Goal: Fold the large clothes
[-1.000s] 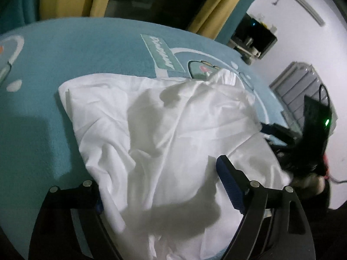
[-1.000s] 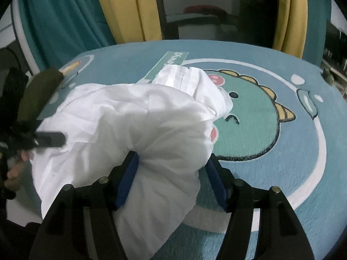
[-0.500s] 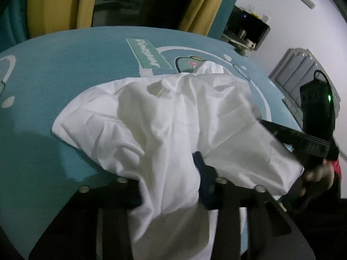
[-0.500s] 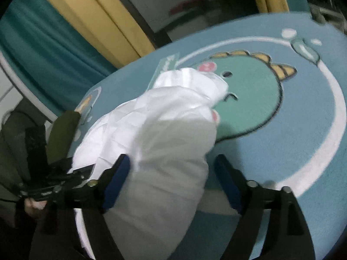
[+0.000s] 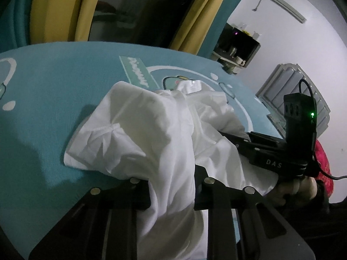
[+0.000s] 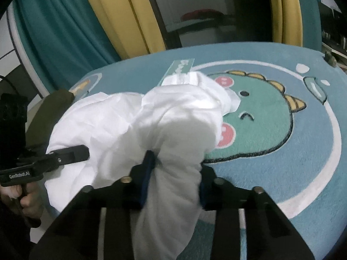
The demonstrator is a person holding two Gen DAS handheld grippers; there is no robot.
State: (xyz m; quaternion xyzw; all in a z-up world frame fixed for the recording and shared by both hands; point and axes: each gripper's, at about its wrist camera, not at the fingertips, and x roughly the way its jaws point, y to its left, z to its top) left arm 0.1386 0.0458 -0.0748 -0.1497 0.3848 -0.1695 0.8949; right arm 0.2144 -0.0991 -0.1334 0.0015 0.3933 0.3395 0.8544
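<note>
A large white garment (image 5: pixel 151 134) lies bunched on a blue dinosaur rug (image 5: pixel 54 91). My left gripper (image 5: pixel 172 190) is shut on a bunch of its cloth, which hangs down between the fingers. My right gripper (image 6: pixel 176 173) is shut on another bunch of the same garment (image 6: pixel 151 125) and holds it raised off the rug (image 6: pixel 292 151). The right gripper also shows in the left wrist view (image 5: pixel 260 145), and the left gripper in the right wrist view (image 6: pixel 65 153). The fingertips of both are hidden by cloth.
Yellow and teal curtains (image 6: pixel 121 21) hang behind the rug. A dark olive item (image 6: pixel 49 117) lies at the rug's left edge. A dark shelf (image 5: pixel 240 43) and a grey radiator (image 5: pixel 292 91) stand by the white wall on the right.
Both grippers have closed on the white garment and lifted it. The cloth is gathered into a taller bunch, pulled in from the left side of the rug.
</note>
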